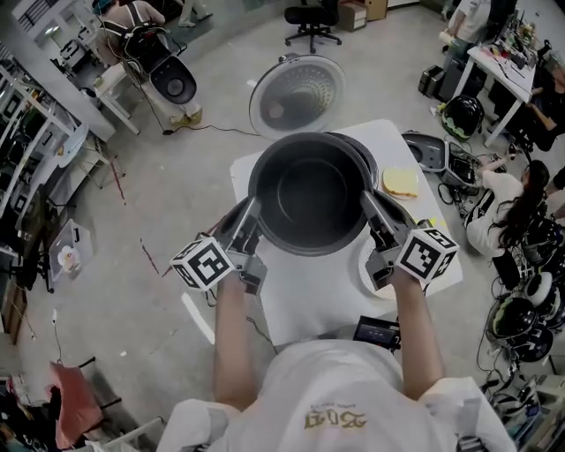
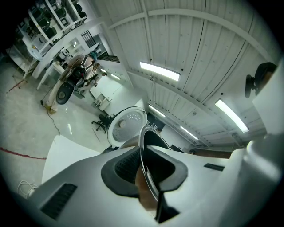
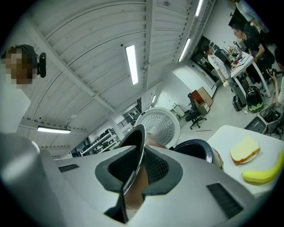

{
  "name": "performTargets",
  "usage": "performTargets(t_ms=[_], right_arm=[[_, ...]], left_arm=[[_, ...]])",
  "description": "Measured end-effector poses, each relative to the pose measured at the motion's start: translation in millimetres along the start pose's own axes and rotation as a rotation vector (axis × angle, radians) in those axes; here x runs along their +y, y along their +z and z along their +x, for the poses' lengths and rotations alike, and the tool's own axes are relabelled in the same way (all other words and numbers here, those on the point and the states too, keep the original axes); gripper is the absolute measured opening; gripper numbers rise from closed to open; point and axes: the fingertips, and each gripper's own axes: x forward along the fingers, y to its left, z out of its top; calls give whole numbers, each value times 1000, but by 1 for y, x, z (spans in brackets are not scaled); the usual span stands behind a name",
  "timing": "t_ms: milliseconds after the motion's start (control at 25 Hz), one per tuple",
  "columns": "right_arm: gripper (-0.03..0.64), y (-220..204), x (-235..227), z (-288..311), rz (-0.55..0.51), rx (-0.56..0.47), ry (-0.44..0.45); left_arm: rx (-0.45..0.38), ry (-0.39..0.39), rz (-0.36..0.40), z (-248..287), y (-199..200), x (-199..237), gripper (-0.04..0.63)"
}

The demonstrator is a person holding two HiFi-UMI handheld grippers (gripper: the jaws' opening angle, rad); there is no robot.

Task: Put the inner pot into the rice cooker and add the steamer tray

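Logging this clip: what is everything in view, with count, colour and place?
pot: one, dark, held over the cooker by its rim
cooker: one, dark body, white lid open, table's far end
table: one, white, centre
bread: one slice, pale yellow, table's right side
banana: one, yellow, beside the bread
chair: one, black, floor beyond the table
left claw: one, grey, shut on the pot's left rim
right claw: one, grey, shut on the pot's right rim

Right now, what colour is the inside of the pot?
Dark grey, nearly black; the pot shows best in the head view.
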Motion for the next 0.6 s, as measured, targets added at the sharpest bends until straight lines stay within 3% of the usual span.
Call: performTargets(t_ms=[600], right_arm=[[63,37,-54,28,12,10,21]], left_arm=[[-13,24,5,68,7,5,58]])
